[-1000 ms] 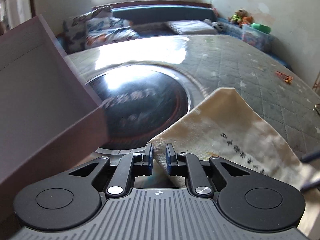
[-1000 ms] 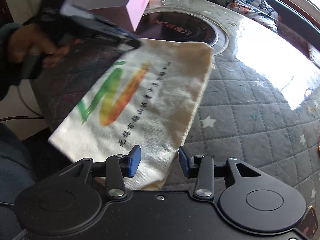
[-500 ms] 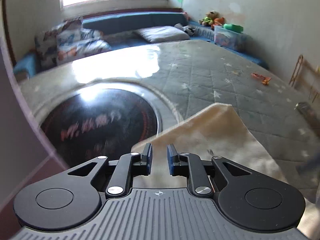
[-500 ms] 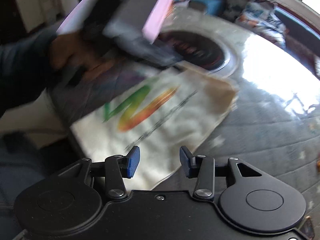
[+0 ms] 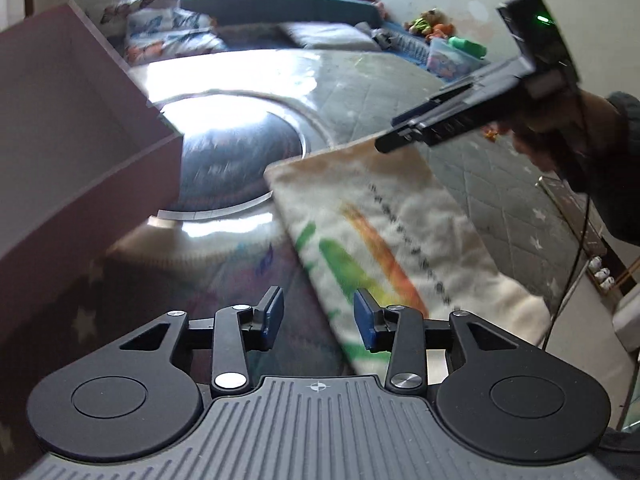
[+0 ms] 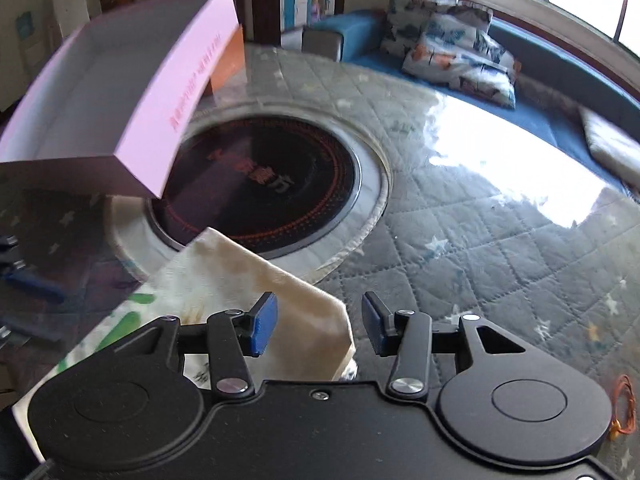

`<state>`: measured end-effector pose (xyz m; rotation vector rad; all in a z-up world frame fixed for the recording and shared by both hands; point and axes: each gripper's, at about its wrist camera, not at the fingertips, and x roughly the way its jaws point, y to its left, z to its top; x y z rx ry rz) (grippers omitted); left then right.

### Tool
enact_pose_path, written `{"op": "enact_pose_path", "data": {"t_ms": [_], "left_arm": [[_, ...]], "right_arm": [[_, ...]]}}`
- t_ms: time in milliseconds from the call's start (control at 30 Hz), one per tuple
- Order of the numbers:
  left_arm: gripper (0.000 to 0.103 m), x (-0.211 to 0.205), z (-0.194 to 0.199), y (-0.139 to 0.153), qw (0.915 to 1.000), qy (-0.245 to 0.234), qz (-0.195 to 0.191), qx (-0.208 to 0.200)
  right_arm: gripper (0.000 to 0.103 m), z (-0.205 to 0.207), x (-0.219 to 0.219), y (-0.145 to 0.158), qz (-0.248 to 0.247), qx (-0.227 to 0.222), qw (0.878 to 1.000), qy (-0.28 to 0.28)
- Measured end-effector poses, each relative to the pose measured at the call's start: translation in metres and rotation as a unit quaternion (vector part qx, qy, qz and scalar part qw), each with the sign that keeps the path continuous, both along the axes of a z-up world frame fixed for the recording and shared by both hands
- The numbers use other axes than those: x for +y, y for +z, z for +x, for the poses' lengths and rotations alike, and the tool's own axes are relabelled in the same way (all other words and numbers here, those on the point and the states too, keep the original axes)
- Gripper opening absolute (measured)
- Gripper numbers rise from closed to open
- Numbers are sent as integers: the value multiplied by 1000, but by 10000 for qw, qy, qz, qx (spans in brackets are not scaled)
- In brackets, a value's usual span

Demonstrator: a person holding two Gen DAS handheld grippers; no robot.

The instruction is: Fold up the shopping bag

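The cream shopping bag point(image 5: 400, 240), printed with a green and orange logo, lies flat on the quilted table cover point(image 5: 500, 184). My left gripper point(image 5: 319, 318) hovers at the bag's near left edge. Its jaws are opening and nothing is pressed between the pads; the bag's edge runs under the right finger point(image 5: 366, 320). In the right wrist view a corner of the bag point(image 6: 248, 276) lies below my right gripper point(image 6: 319, 330), which is open and holds nothing. From the left wrist view the right gripper point(image 5: 404, 138) shows above the bag's far corner, carried by a hand point(image 5: 560, 144).
A pink open box point(image 6: 120, 92) stands at the table's left, overhanging a round black cooktop point(image 6: 272, 184) set into the table. A small orange item point(image 6: 624, 404) lies at the right. A blue couch with cushions point(image 6: 460, 52) runs behind the table.
My left gripper has let go of the bag's corner, opened and drawn back toward the bag's near end. My right gripper has moved along the bag to its far corner.
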<state>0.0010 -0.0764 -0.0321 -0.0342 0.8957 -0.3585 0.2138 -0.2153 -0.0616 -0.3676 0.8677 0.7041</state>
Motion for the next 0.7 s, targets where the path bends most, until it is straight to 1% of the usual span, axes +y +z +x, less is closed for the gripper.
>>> {"op": "enact_pose_path", "data": {"t_ms": [100, 200, 267, 300, 367, 467, 533, 700], "left_arm": [[44, -1, -9, -8, 9997, -94, -39, 225], [43, -5, -14, -10, 9995, -223, -60, 238], [36, -6, -15, -10, 9993, -265, -60, 268], [36, -9, -15, -11, 9990, -355, -55, 282], [22, -12, -16, -11, 9987, -442, -18, 271], [14, -17, -15, -11, 9981, -550, 93, 265], [12, -19, -13, -10, 9973, -664, 212, 247], [9, -19, -5, -9, 9957, -785, 453, 164]], "right_arm": [[50, 4, 0, -7, -10, 202, 9998, 10], [49, 5, -1, -13, -33, 301, 9995, 7], [45, 4, -2, -13, -8, 352, 9994, -10], [45, 4, -2, -13, -2, 368, 9993, -14], [43, 2, -2, -13, -50, 361, 9993, -3], [37, -1, -1, -14, -118, 333, 9994, -9], [35, -4, -2, -13, -156, 294, 9994, -13], [34, -13, -13, -13, -297, 232, 9992, -151]]}}
